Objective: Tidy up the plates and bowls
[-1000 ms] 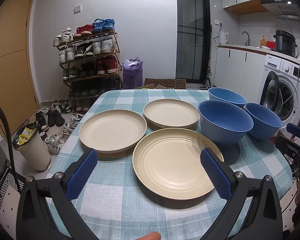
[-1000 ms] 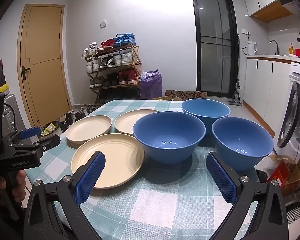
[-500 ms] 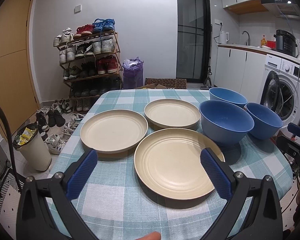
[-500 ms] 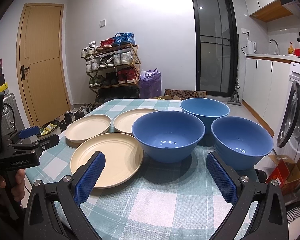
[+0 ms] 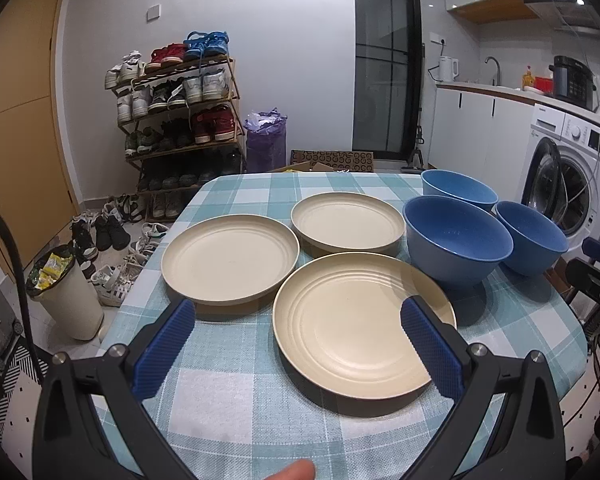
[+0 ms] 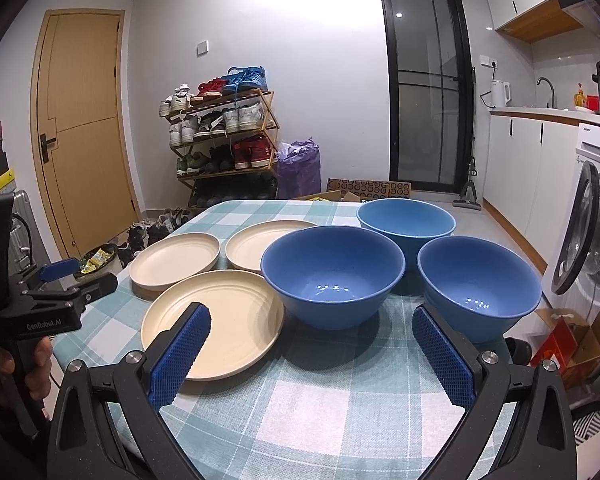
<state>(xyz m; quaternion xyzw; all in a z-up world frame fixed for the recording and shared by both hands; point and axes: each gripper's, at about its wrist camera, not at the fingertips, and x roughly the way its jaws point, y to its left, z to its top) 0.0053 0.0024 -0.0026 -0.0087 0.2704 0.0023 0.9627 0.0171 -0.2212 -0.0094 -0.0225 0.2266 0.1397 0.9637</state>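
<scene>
Nothing much has moved since a second ago; our views have only slid a tiny bit, and the dishes sit where they were. We hold the left gripper [image 5: 298, 334] low in the left wrist frame, jaws wide apart, holding nothing, over the near edge of the table [image 5: 236, 392]. Three cream plates [image 5: 354, 326] lie in the middle of that frame, one near and two behind it, all flat. Three blue bowls [image 5: 458, 238] stand upright at the right, close together. In the right wrist frame our right gripper [image 6: 310, 346] is also low, jaws wide apart and empty, with the bowls just ahead. A hand [image 6: 12, 368] at the left edge holds the other gripper
</scene>
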